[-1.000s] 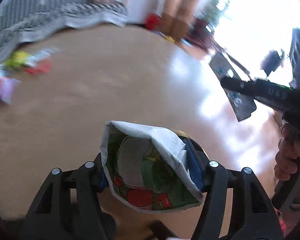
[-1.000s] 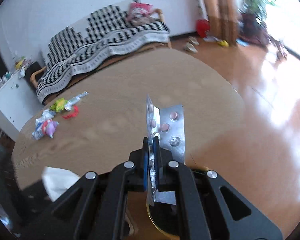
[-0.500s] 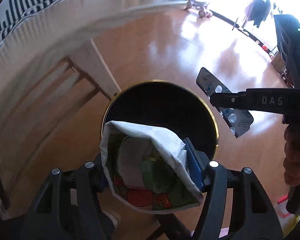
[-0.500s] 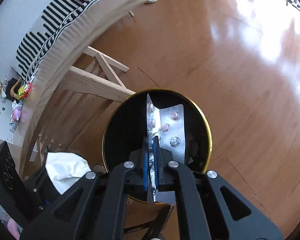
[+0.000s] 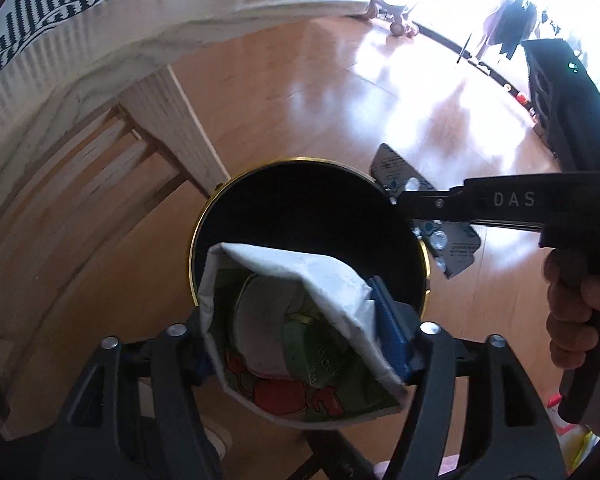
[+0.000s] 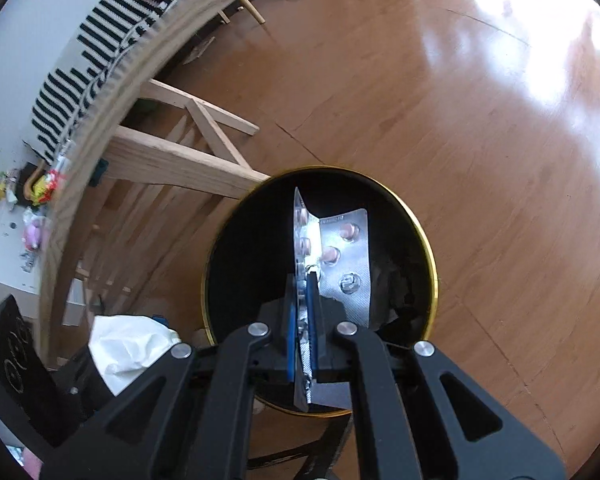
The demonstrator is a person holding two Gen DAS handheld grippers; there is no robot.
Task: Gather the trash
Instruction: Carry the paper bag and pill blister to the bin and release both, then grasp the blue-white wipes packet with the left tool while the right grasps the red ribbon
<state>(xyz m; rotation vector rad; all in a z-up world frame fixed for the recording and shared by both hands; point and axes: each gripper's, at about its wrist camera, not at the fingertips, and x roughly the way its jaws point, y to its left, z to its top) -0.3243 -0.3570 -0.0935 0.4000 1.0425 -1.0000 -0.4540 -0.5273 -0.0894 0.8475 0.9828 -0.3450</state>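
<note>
Left wrist view: the left hand-held gripper (image 5: 300, 344), at lower centre of the frame, carries a crumpled printed wrapper (image 5: 296, 332) between its blue pads; its jaws are opening, standing wide, with the wrapper still lodged between them. Directly beyond it, at frame centre, lies the round black trash bin (image 5: 300, 208) with a gold rim, standing on the wooden floor (image 5: 320, 92). At right of the frame, the right hand-held gripper (image 5: 396, 200) reaches over the bin's rim, held by a person's hand (image 5: 576, 300). Right wrist view: the right hand-held gripper (image 6: 302, 320), at lower centre, has its jaws nearly closed and just easing apart, with a folded silver blister pack (image 6: 336, 256) still between the blue pads; the pack hangs over the bin's dark opening (image 6: 252, 248). The wrapper's white side (image 6: 128, 348) shows at lower left. The tabletop (image 6: 112, 80) curves along the upper left, bearing further scattered wrappers (image 6: 40, 192) at far left.
</note>
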